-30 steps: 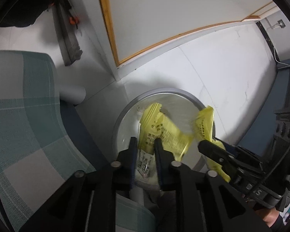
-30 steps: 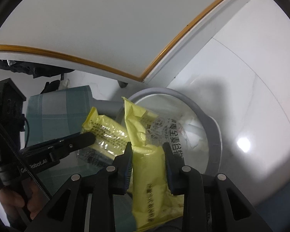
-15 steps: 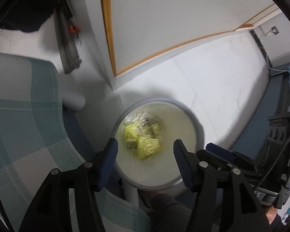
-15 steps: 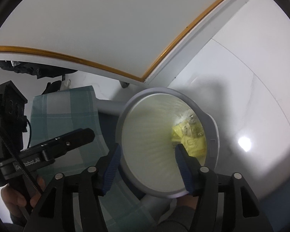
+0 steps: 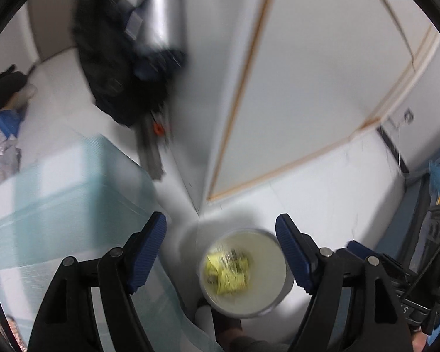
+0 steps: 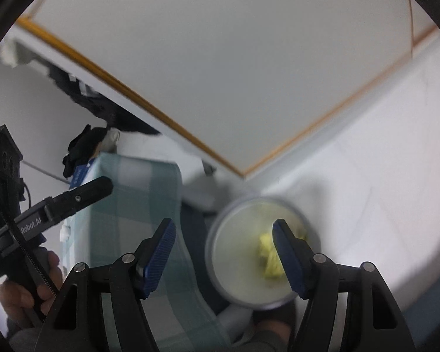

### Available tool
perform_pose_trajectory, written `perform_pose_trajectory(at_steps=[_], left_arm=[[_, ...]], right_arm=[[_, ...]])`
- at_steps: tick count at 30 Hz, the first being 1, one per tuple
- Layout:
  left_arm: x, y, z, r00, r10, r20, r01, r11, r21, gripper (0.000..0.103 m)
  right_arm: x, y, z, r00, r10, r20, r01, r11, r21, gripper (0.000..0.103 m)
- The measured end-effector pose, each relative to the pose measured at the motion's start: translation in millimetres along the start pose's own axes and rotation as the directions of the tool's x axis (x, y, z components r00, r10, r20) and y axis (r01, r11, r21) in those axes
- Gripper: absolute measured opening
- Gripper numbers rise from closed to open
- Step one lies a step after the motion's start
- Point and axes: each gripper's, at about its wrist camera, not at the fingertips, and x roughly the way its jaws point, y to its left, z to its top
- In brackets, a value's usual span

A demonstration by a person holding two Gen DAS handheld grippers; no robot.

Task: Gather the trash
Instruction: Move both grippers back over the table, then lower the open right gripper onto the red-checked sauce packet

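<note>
Below both grippers, yellow wrappers [image 5: 227, 272] lie inside the bin [image 5: 274, 305]. My left gripper [image 5: 220, 252] and right gripper [image 6: 224, 253] are empty, jaws opening wide. Wrappers look light, crinkly, slippery; I'd pinch a flat edge.

Yellow wrappers [image 5: 227, 271] in bin [image 5: 274, 303] motion-blurred, print unreadable, dark hanging clutter [image 5: 123, 58] smeared

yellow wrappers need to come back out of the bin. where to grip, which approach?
Probably straight down through the open top of the bin: its round wall blocks any side approach. Pinch a raised crumpled fold of the yellow wrappers lying at the bottom, not the flat film. Blur hides the folds. Both the left gripper and right gripper are opening, empty.
</note>
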Motion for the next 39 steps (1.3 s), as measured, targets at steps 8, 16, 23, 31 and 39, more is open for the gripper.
perform_pose_trajectory(at_steps=[8,16,23,31,39], left_arm=[[-89,44,-1,0.972,0.073,0.224,-0.056,0.995,-0.083,0.085],[-168,90,-24,0.907,0.188,0.376,-0.132,0.977,-0.169,0.087],[-213,140,-47,0.865,0.251,0.434,-0.149,0.955,-0.256,0.087],[-230,202,-78,0.838,0.341,0.425,-0.177,0.908,-0.379,0.097],[-236,250,-109,0.818,0.408,0.407,-0.208,0.868,-0.452,0.100]], right_arm=[[-81,88,19,0.973,-0.003,0.231,0.058,0.971,-0.231,0.079],[-133,181,17,0.926,0.105,0.363,0.040,0.928,-0.370,0.088],[-143,255,-11,0.905,0.191,0.381,0.023,0.871,-0.491,0.091],[-123,323,-52,0.915,0.260,0.310,-0.043,0.825,-0.564,0.096],[-79,372,-91,0.933,0.283,0.224,-0.085,0.775,-0.626,0.102]])
